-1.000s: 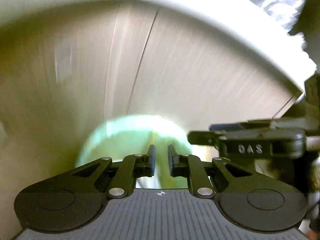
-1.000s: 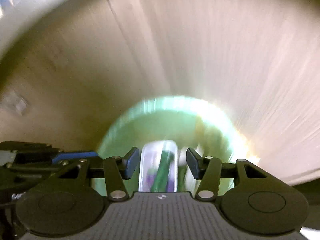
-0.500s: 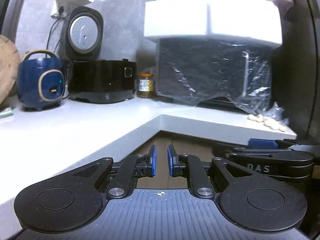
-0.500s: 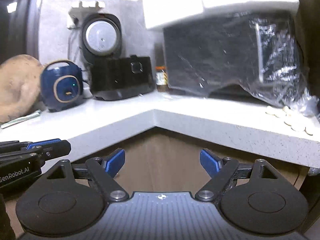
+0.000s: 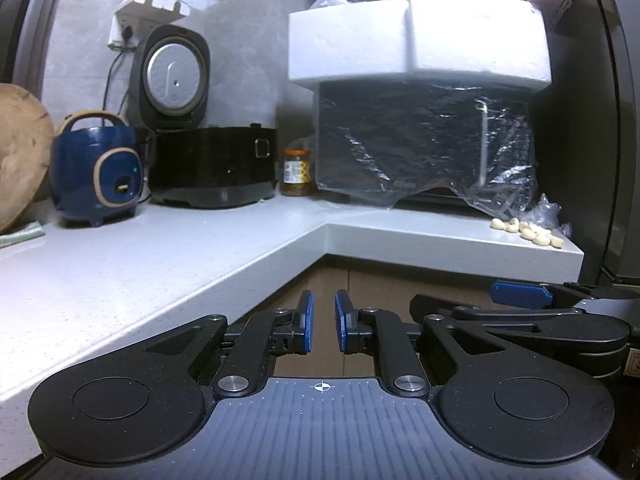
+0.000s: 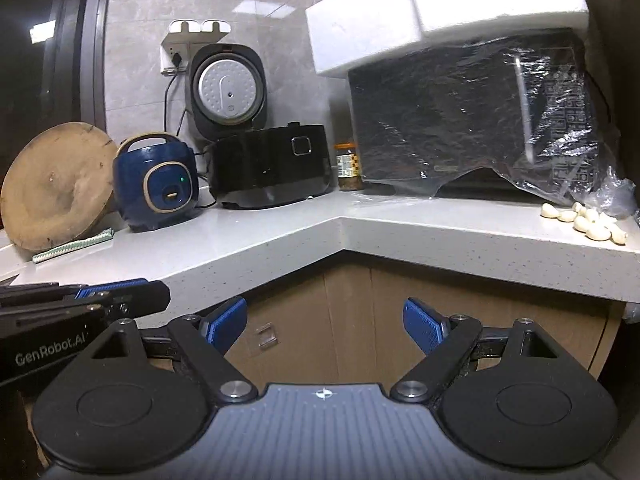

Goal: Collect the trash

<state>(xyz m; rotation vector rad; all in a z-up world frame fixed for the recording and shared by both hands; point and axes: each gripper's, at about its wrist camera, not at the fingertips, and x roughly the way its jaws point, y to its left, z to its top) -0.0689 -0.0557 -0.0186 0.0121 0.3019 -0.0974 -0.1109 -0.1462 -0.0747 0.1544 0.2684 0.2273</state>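
No piece of trash shows in either view, and neither does a bin. My left gripper (image 5: 322, 308) points level at the corner of the white countertop (image 5: 160, 260), its blue pads a narrow gap apart with nothing between them. To its right my right gripper (image 6: 326, 316) faces the wooden cabinet front (image 6: 360, 320) below the countertop (image 6: 280, 236). Its jaws are opening wide and are empty. Each gripper shows at the edge of the other's view.
On the counter stand a blue rice cooker (image 6: 156, 184), a black cooker with raised lid (image 6: 272, 168), a jar (image 6: 348, 168) and a black appliance under plastic film (image 6: 460, 120) with white foam boxes (image 5: 416, 36) on top. Garlic cloves (image 6: 588, 220) lie right; a round wooden board (image 6: 56, 188) leans left.
Both grippers have swung up from pointing down into a green bin to facing the counter. The clear wrapper between the right jaws is gone, and those jaws have spread wide.
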